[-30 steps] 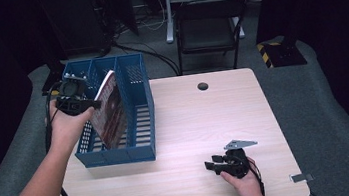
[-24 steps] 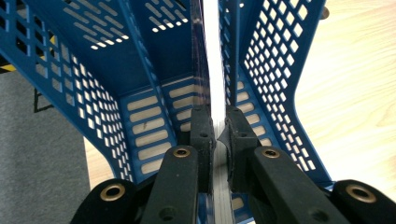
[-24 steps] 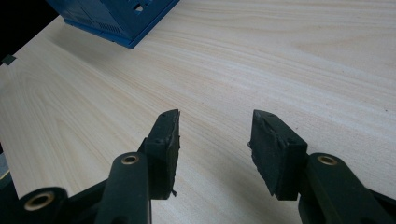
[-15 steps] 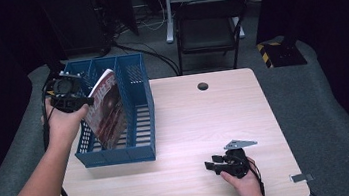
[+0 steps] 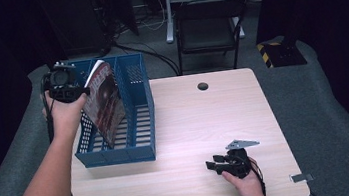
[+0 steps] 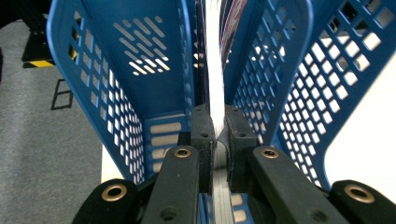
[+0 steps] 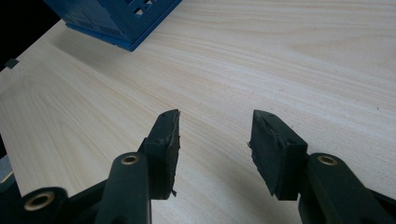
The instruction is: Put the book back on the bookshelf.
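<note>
Since a second ago, my left gripper [image 5: 68, 88] has drawn back toward the far left corner of the blue file basket [image 5: 139, 152], tipping the magazine [image 5: 105, 104] more upright inside it. Seen along my left gripper [image 6: 217, 126], both jaws pinch the magazine's edge [image 6: 215, 70], which runs straight ahead of them between two of the basket's perforated dividers [image 6: 275, 79]; I judge the grip is kept so the thin pages slot in without buckling. My right gripper [image 5: 226, 164] rests on the wooden table [image 5: 205, 119], well clear, its jaws spread wide with nothing between them [image 7: 212, 140].
</note>
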